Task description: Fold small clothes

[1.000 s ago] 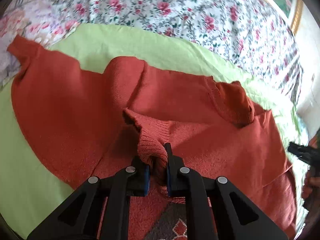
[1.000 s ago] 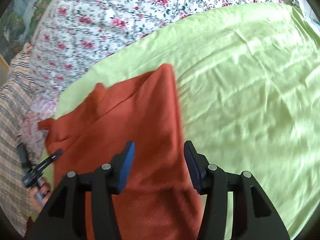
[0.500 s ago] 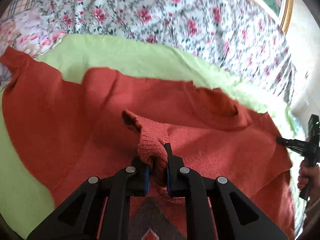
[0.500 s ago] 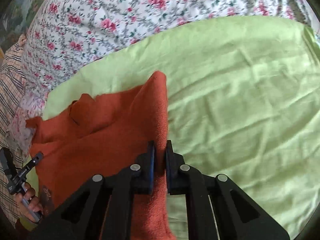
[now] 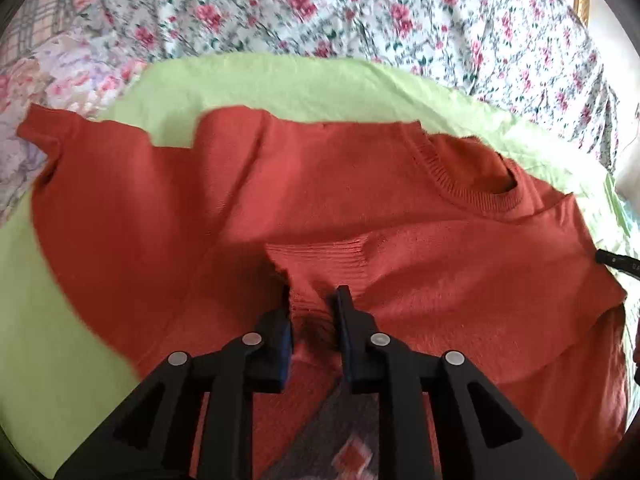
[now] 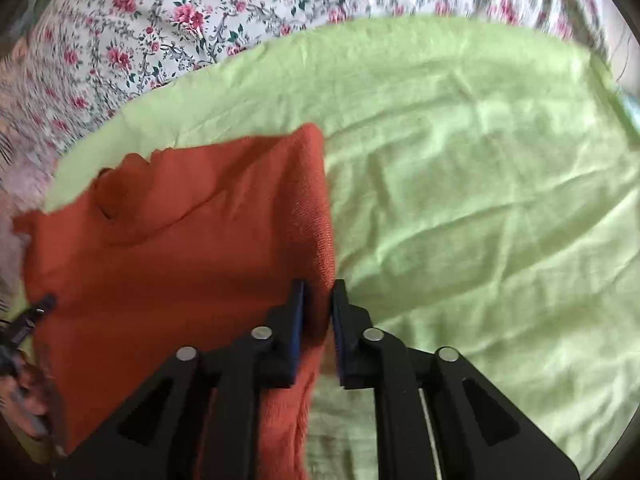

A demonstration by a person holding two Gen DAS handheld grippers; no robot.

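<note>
A rust-orange knit sweater lies spread on a light green sheet, neck hole at the right. A sleeve is folded across the body, and my left gripper is shut on its ribbed cuff. In the right wrist view my right gripper is shut on the sweater's right side edge, where it meets the green sheet. A grey patterned patch shows on the sweater under the left gripper.
A floral bedspread lies beyond the green sheet and also shows in the right wrist view. The tip of the other gripper shows at the right edge of the left view and at the left edge of the right view.
My right gripper went from open to shut on the sweater's side edge. My left gripper kept hold of the cuff, and the sweater body has been pulled flatter and wider.
</note>
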